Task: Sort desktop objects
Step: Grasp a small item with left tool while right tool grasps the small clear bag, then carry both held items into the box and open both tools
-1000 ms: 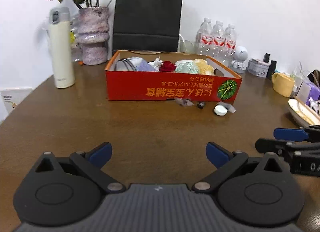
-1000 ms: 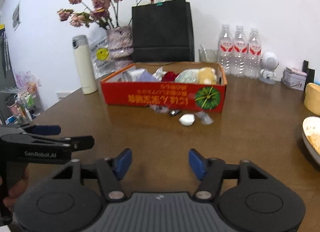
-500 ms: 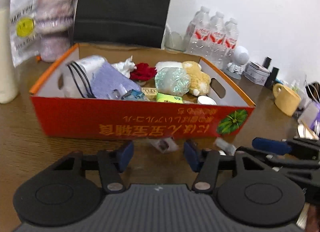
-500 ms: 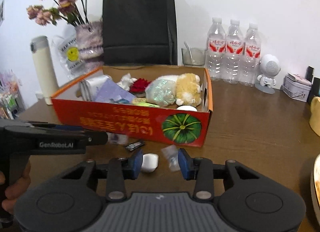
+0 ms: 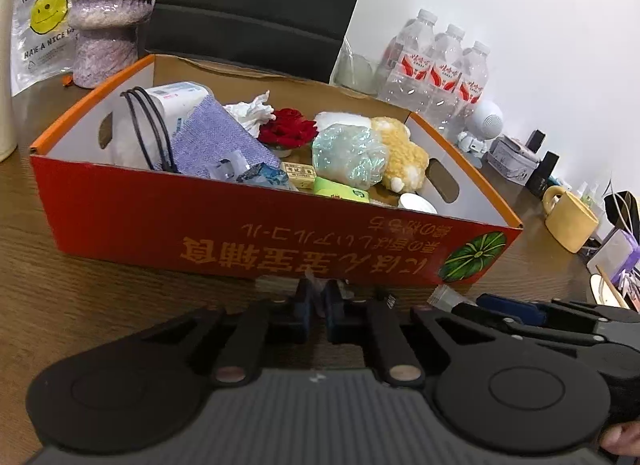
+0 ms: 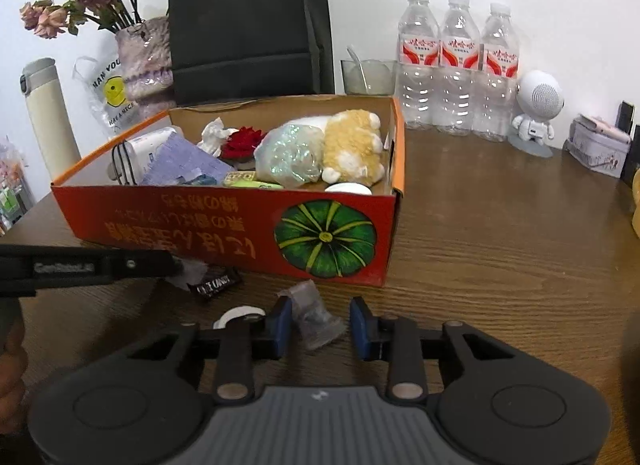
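Observation:
A red cardboard box (image 6: 224, 225) holding a plush toy, a red rose, a purple cloth and packets stands on the brown table. Small items lie in front of it. My left gripper (image 5: 318, 301) is shut on a crumpled clear wrapper (image 6: 194, 271) right at the box's front wall. My right gripper (image 6: 320, 325) straddles a clear plastic wrapper (image 6: 316, 317) on the table. Its jaws are closing, and a gap still shows at the right pad. A black candy packet (image 6: 216, 285) and a white round cap (image 6: 240, 315) lie between the two grippers.
Behind the box are a black paper bag (image 6: 248, 25), a vase of dried flowers (image 6: 144, 57), a cream flask (image 6: 48, 121) and three water bottles (image 6: 458, 65). A white robot figure (image 6: 536, 113), a tin (image 6: 598, 149) and a yellow mug (image 5: 572, 221) stand at the right.
Both grippers moved forward and down to the items in front of the box. The left jaws went from wide open to shut on the wrapper. The right jaws narrowed around the clear wrapper.

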A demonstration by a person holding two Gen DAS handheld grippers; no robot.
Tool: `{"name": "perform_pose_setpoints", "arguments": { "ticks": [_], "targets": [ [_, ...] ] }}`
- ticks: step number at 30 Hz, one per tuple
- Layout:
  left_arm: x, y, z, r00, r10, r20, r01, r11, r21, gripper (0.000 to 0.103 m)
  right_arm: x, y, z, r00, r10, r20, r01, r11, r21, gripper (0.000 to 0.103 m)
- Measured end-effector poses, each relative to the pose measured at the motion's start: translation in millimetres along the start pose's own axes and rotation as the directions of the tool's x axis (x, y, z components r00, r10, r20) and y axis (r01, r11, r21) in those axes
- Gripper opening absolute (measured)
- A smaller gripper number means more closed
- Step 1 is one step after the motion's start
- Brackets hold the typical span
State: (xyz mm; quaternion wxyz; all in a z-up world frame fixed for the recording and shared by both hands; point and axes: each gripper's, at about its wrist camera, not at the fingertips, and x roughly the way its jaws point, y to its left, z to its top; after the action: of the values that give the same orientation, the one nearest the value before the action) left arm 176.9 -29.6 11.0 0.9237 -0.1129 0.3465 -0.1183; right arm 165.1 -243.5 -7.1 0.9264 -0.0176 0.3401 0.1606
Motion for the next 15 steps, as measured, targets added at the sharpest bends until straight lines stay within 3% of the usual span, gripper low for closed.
{"name": "perform_pose_setpoints", "arguments": {
  "ticks": [4,7,9,15],
  "targets": [
    [-25.7,0.4,-8.3,1.0,-0.001,0.024,0.002,1.0,-0.02,0.006,-0.6,6.6,-3.3,1.0,-0.012,0.009,0.012,0.999,-0.035,0.026],
    [-51.0,-0.6,-15.9,0.998,-0.002,0.058,0.003,1.0,-0.004,0.005,-3.3,12.7,-5.6,1.0,-0.017,0.011,0.017,0.998,-0.063,0.016],
    [-68.7,-1.0,-21.9,0.997,0.007,0.077,-0.007,1.0,0.003,0.005,-8.1,15.2,-8.4,0.999,-0.035,0.011,0.036,0.997,-0.071,0.016],
    [-109.6,-0.2,-38.1,0.993,0.032,0.111,-0.034,0.999,0.019,0.005,-51.2,9.8,-25.7,0.995,-0.065,0.069,0.063,0.997,0.036,0.015]
  ]
}}
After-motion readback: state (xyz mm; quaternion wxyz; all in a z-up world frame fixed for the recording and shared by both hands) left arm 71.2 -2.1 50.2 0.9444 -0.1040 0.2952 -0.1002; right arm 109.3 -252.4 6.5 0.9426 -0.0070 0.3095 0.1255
